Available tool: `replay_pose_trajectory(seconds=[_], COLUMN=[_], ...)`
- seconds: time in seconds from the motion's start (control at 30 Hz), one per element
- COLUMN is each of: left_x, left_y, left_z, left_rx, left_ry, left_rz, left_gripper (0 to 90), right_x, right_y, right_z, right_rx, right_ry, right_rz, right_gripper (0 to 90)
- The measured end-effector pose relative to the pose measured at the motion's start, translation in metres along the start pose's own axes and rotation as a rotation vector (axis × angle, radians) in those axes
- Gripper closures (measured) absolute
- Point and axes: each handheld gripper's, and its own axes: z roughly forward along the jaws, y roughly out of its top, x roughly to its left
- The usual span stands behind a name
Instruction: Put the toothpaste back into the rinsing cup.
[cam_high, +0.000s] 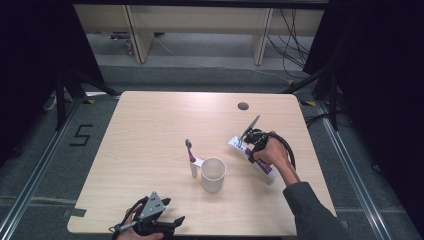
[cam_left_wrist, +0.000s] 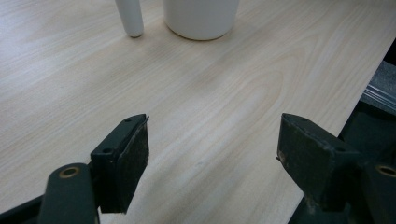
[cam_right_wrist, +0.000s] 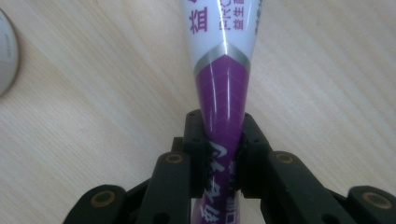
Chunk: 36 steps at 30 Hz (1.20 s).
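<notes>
A white and purple toothpaste tube lies on the right part of the wooden table. My right gripper comes down on it from above, shut on the tube's purple end, with both pads pressing its sides. A white cup stands mid-table. Beside it on the left a toothbrush with a white handle and a grey head stands tilted, seemingly leaning on the cup. My left gripper rests at the near edge, open, with nothing between its jaws. It faces the cup and the brush handle.
A small round hole sits near the table's far edge. The table's near edge drops off just right of the left gripper's jaws. Dark floor with metal rails surrounds the table, and cables lie on the floor at the far right.
</notes>
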Motion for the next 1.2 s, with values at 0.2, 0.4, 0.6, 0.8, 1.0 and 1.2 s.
replay_pose_trajectory(seconds=[0.2,0.4,0.6,0.8,1.0,1.2], left_x=[0.001,0.002,0.003,0.005,0.003,0.003], left_y=[0.000,0.000,0.000,0.000,0.000,-0.001], left_z=[0.000,0.001,0.001,0.001,0.000,0.000], left_rx=[0.003,0.001,-0.006,-0.006,-0.006,-0.005], left_ry=[0.004,0.015,0.027,0.038,0.031,0.031], left_rz=[-0.001,0.009,-0.003,0.029,-0.003,-0.003], left_gripper=[24.9,22.4,20.9,20.9,20.9,21.0], right_x=[-0.004,-0.009,-0.007,-0.004,0.000,0.001], right_y=[-0.006,-0.013,-0.021,-0.026,-0.029,-0.032], right_z=[-0.015,-0.032,-0.044,-0.052,-0.055,-0.058], right_rx=[-0.102,-0.210,-0.316,-0.416,-0.486,-0.557], right_ry=[0.018,0.041,0.063,0.076,0.084,0.095], right_rz=[-0.001,0.020,0.038,0.027,0.029,0.018], right_gripper=[77.3,77.2,77.3,77.3,77.3,77.4])
